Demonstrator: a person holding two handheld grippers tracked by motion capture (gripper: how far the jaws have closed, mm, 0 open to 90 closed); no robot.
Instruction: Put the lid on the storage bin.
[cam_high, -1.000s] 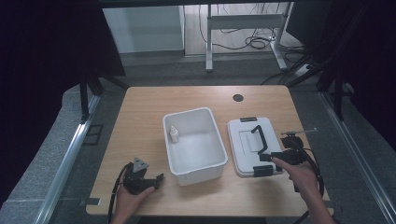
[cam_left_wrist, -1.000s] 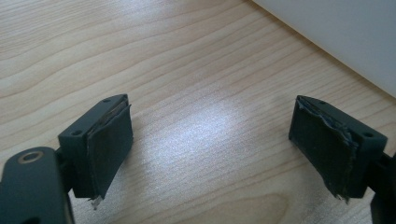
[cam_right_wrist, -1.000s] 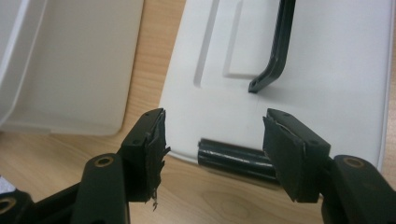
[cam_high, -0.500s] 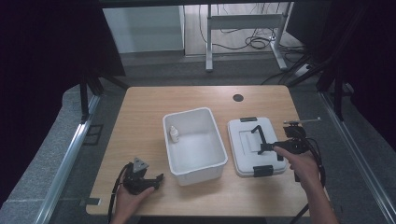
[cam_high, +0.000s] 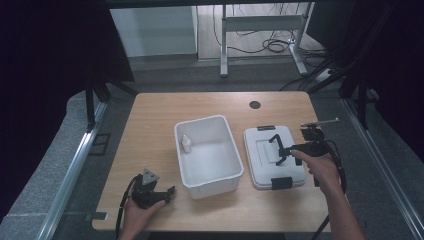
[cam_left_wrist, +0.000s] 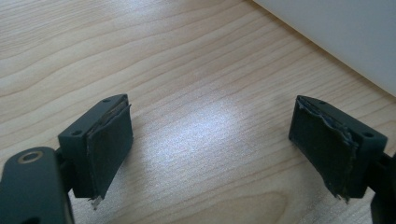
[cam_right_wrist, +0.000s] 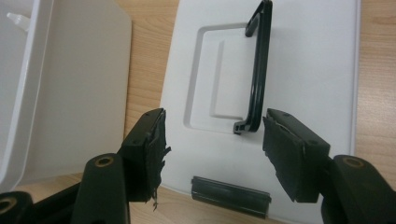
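A white bin (cam_high: 209, 155) stands mid-table with a small white bottle (cam_high: 185, 144) inside, against its left wall. To its right lies a white lid (cam_high: 265, 165), its black handle (cam_high: 274, 143) raised. My right gripper (cam_high: 283, 150) hovers open over the lid. In the right gripper view the handle (cam_right_wrist: 258, 70) stands on edge, its near end just ahead of my right gripper (cam_right_wrist: 215, 149) and close to the right jaw. My left gripper (cam_high: 161, 194) rests open at the table's front left. My left gripper (cam_left_wrist: 217, 140) holds nothing over bare wood.
The wooden table (cam_high: 150, 120) has a dark round grommet (cam_high: 255, 105) at the back right. A black latch (cam_right_wrist: 231, 189) sits on the lid's near edge. The bin wall (cam_left_wrist: 336, 37) lies just beyond the left jaws. Cables trail from both grippers.
My right gripper has moved forward and slightly left over the lid, from its near right corner to the raised handle. The left gripper has stayed put.
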